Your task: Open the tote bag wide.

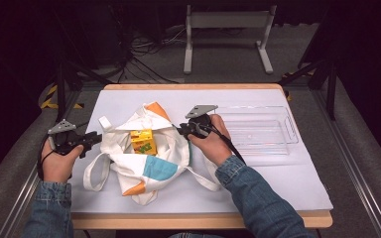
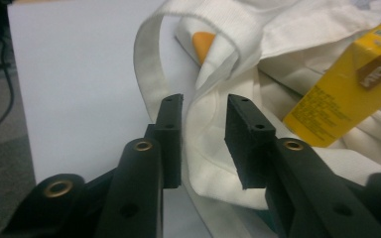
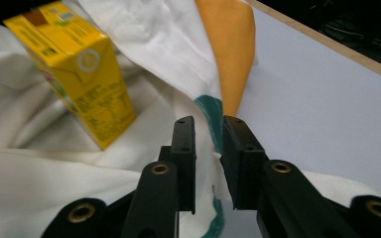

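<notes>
A white canvas tote bag (image 1: 144, 156) with orange and teal patches lies crumpled near the middle of the white counter (image 1: 287, 183), a yellow juice carton (image 1: 143, 141) resting in its open mouth. The left gripper (image 1: 93, 140) stands at the bag's left edge, its jaws parted around a fold of cloth without pinching it. The right gripper (image 1: 181, 130) straddles the bag's right rim, jaws likewise slack. A clear plastic tray (image 1: 290, 130) sits at far right.
</notes>
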The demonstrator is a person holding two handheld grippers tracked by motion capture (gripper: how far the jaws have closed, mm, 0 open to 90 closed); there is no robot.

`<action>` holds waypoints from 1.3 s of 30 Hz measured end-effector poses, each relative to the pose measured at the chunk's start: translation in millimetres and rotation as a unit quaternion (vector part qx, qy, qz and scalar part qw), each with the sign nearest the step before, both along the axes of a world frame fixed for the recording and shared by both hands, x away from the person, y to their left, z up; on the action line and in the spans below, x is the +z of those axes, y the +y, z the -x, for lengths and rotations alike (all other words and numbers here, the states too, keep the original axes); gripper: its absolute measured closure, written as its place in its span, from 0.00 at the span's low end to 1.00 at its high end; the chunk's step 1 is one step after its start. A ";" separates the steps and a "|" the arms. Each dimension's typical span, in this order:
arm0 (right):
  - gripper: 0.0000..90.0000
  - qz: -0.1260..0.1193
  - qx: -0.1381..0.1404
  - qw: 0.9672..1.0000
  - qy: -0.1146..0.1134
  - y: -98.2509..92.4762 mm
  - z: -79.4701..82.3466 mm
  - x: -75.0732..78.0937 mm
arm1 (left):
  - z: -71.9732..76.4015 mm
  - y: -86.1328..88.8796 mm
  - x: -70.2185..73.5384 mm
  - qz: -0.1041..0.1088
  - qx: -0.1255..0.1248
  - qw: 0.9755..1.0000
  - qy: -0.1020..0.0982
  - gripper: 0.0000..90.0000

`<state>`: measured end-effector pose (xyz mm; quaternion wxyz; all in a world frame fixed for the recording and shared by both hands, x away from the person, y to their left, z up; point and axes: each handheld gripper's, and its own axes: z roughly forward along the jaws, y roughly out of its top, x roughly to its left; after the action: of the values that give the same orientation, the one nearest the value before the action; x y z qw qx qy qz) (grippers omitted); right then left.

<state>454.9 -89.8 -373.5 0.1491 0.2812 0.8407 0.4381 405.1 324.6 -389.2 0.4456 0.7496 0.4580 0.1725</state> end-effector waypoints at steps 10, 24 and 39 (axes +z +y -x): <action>0.86 -0.064 0.079 0.995 -0.015 13.6 46.6 29.9 | 21.9 2.9 26.4 0.013 -0.015 0.999 -0.044 0.67; 0.92 -0.066 0.186 0.980 -0.004 64.8 81.4 12.2 | 41.1 14.8 40.4 0.026 -0.005 0.998 -0.064 0.66; 0.92 0.006 0.192 0.981 0.026 86.4 79.0 -35.4 | 43.2 25.0 38.6 0.027 0.012 0.997 -0.069 0.67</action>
<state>375.9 -3.5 -408.9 0.0417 0.1248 0.8852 0.4463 361.9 349.6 -350.6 0.4942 0.7181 0.4393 0.2171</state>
